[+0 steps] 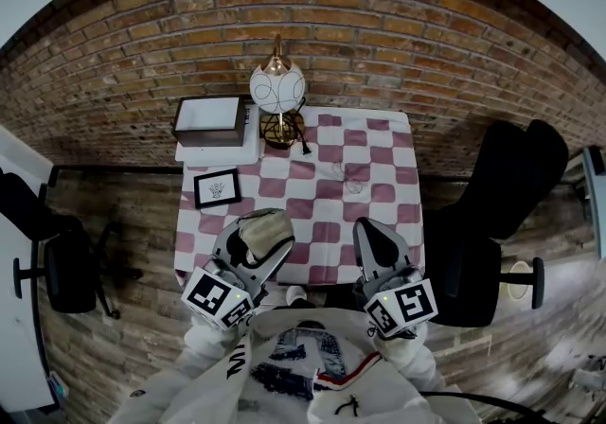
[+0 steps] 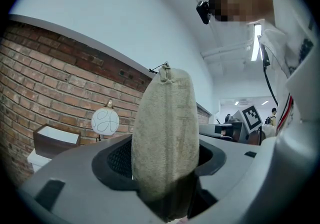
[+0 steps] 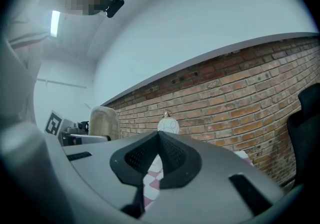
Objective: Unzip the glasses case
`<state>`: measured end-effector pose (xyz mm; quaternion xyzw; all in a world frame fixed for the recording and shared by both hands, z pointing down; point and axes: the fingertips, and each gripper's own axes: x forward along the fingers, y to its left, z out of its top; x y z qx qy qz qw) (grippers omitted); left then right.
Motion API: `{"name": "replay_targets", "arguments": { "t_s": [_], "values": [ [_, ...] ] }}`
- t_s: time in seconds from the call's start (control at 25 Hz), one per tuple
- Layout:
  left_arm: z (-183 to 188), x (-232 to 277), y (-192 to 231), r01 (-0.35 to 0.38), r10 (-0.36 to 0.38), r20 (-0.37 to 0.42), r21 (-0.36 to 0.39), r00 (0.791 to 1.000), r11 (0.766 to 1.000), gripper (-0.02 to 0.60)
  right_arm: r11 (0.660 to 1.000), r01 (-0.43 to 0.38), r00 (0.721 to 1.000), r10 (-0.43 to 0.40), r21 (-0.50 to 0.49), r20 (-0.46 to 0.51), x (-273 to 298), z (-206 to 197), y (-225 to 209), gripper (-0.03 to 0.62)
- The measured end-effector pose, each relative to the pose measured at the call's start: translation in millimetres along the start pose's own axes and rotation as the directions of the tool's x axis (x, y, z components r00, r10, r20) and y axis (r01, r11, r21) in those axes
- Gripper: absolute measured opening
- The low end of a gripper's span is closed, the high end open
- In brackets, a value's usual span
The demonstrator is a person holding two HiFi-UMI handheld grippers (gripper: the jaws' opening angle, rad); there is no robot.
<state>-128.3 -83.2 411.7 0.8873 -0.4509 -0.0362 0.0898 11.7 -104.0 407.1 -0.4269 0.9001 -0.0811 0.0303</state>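
The glasses case (image 1: 265,235) is a beige fabric pouch held over the table's near edge. My left gripper (image 1: 254,240) is shut on it. In the left gripper view the case (image 2: 165,133) stands upright between the jaws, with its zipper pull (image 2: 166,70) at the top end. My right gripper (image 1: 372,231) hovers to the right of the case, apart from it, shut with nothing in it. In the right gripper view its jaws (image 3: 159,137) meet at the tips, and the case (image 3: 104,122) shows at the left, in the other gripper.
A table with a pink and white checked cloth (image 1: 379,176) stands against a brick wall. On it are a round white lamp (image 1: 276,86), a brown open box (image 1: 209,121) and a small framed picture (image 1: 217,188). Black office chairs stand at the right (image 1: 507,190) and the left (image 1: 66,266).
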Motion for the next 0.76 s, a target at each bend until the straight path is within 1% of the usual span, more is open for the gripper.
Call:
{"name": "replay_targets", "arguments": {
  "t_s": [0.24,0.4,0.52,0.76],
  "values": [
    [-1.6,-1.2,0.0,0.002,-0.002,-0.007,0.002,1.0,1.0,0.293,1.0,-0.005,1.0,0.005,-0.004,-0.001,0.2,-0.9,1.7,0.013],
    [-2.7,0.4,-6.6,0.041,-0.041,-0.018,-0.006,0.999,0.999,0.293,1.0,-0.003,1.0,0.003,-0.002,-0.006,0.4,-2.8,1.5,0.013],
    [-3.0,1.8,-9.5,0.042,-0.042,-0.022,0.01,0.999,0.999,0.293,1.0,-0.001,1.0,0.001,0.001,-0.01,-0.1,-4.3,0.5,0.013],
    [-5.0,2.4,-8.4,0.037,-0.037,-0.028,0.008,0.999,0.999,0.293,1.0,0.0,1.0,0.0,-0.002,-0.017,-0.5,-5.6,-0.2,0.013]
  ]
}}
